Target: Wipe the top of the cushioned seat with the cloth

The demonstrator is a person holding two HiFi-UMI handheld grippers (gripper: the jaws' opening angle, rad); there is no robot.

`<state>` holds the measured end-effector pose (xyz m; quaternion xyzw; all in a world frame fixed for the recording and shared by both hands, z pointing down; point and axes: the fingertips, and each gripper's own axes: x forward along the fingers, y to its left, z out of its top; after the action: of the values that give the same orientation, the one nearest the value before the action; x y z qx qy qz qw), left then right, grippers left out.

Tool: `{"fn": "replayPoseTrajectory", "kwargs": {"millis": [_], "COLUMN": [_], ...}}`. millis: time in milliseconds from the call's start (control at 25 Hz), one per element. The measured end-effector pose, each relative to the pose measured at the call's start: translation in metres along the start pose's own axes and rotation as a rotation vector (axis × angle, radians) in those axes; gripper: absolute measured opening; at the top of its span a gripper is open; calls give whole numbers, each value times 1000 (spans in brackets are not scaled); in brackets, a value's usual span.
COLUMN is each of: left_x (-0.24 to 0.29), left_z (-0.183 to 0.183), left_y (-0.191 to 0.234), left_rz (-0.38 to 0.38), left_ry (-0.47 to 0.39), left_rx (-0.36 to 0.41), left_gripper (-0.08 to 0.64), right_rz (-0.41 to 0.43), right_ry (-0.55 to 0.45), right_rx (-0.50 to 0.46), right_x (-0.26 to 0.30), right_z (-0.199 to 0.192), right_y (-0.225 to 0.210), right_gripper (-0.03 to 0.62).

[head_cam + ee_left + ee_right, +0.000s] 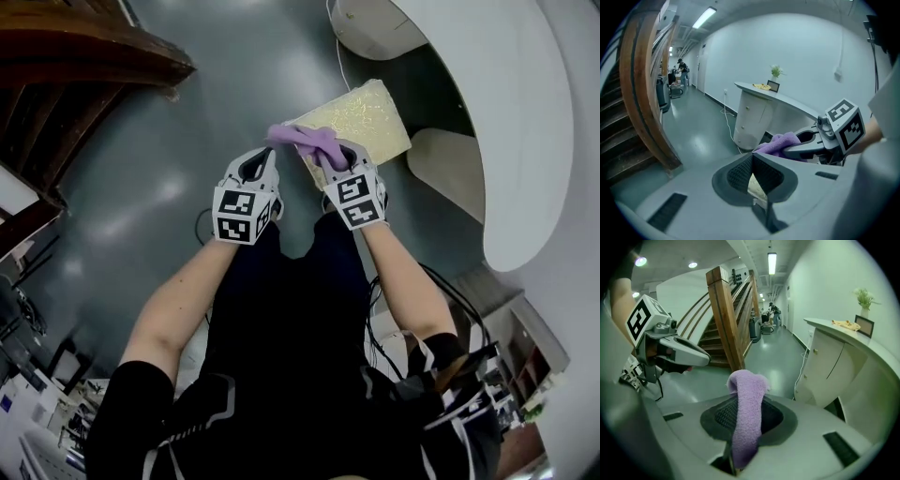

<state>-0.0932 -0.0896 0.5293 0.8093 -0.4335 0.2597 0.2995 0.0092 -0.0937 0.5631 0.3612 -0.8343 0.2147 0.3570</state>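
Purple cloth [746, 413] tight in the jaws of the right gripper [330, 159] over the cushioned seat [367, 117] (left gripper [752, 158] closed, empty)

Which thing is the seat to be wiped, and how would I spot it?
Find the curved white counter at the head view's right. On the grey floor beside its base stands the cushioned seat. It is the only pale yellow, speckled block, with the purple cloth overlapping its near corner.
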Motion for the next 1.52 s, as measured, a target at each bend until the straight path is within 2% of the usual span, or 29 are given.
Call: {"fn": "replayPoseTrajectory", "kwargs": {"millis": [200, 280, 560, 760, 1080, 1360, 1520], "left_x": [30, 43, 76, 96, 115, 122, 129], "left_z": [-32, -43, -92, -110, -119, -126, -123], "left_y": [2, 6, 25, 33, 47, 42, 24], "left_rz": [27, 42, 100, 120, 142, 147, 116], "left_ry": [33, 48, 112, 118, 113, 134, 138], "left_rx": [-56, -73, -148, -196, -212, -239, -239], "left_gripper": [-2, -2, -2, -2, -2, -2, -2], "right_rz": [79, 101, 117, 92, 121, 140, 119], "right_ry": [67, 89, 156, 195, 257, 257, 256], "right_rx": [-109, -121, -91, -157, -227, -202, -158], "right_x": [42, 60, 115, 151, 184, 193, 191], "right_z": [-27, -39, -78, -98, -129, -130, -130], "right_y": [9, 8, 0, -7, -7, -15, -24], "right_gripper": [91, 91, 90, 89, 91, 91, 91]}}
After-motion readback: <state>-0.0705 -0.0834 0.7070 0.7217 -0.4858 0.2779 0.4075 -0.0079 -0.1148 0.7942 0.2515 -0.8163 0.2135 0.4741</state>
